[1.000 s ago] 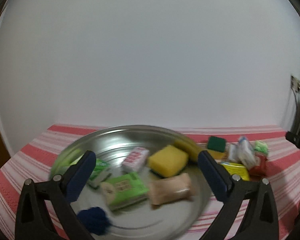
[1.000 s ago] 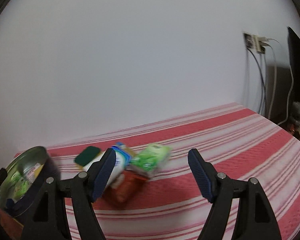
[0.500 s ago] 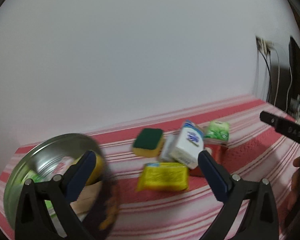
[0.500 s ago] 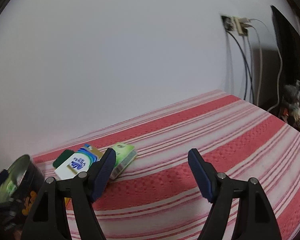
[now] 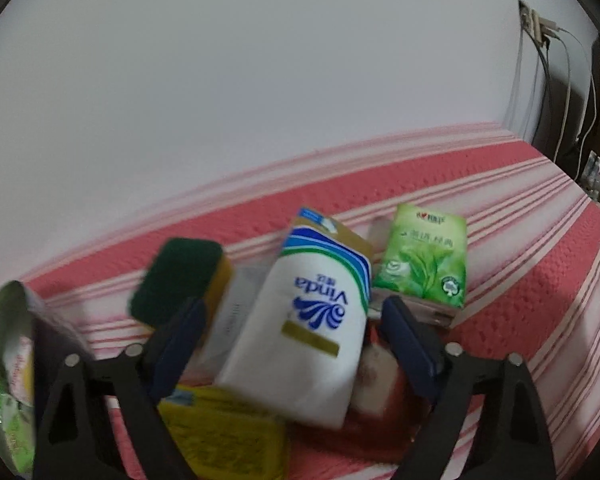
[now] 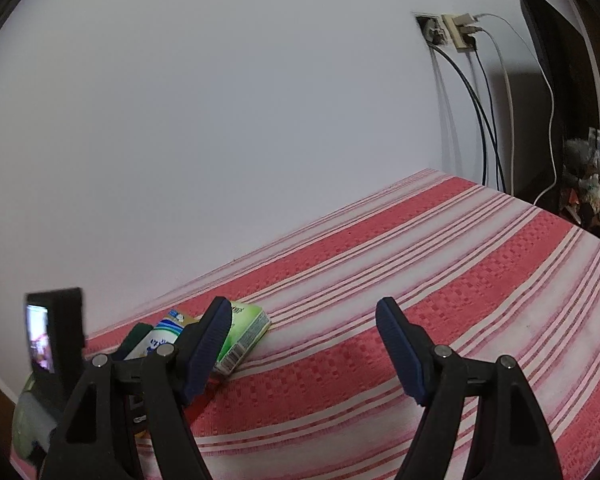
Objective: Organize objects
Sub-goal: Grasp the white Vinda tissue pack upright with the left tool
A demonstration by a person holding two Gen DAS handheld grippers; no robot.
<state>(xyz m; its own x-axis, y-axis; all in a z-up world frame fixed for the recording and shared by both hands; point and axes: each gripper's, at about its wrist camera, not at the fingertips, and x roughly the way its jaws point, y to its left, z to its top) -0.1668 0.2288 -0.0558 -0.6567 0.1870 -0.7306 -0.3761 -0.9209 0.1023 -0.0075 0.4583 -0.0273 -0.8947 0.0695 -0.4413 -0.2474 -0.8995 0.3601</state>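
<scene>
A red-and-white striped cloth (image 6: 440,280) covers the desk. On it lies a heap: a white Vinda tissue pack (image 5: 312,332) on top, a green tissue pack (image 5: 424,260) just beside it, a green-topped sponge (image 5: 180,276) and a yellow packet (image 5: 224,436). The left gripper (image 5: 292,332) straddles the white pack, its jaws just closing, pads not plainly pressing. The right gripper (image 6: 300,344) hangs wide and empty, apart from the heap.

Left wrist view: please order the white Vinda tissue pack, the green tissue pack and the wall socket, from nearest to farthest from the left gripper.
From the left gripper:
1. White Vinda tissue pack, between its jaws.
2. Green tissue pack, beyond the right fingertip.
3. Wall socket, high on the far wall.
</scene>
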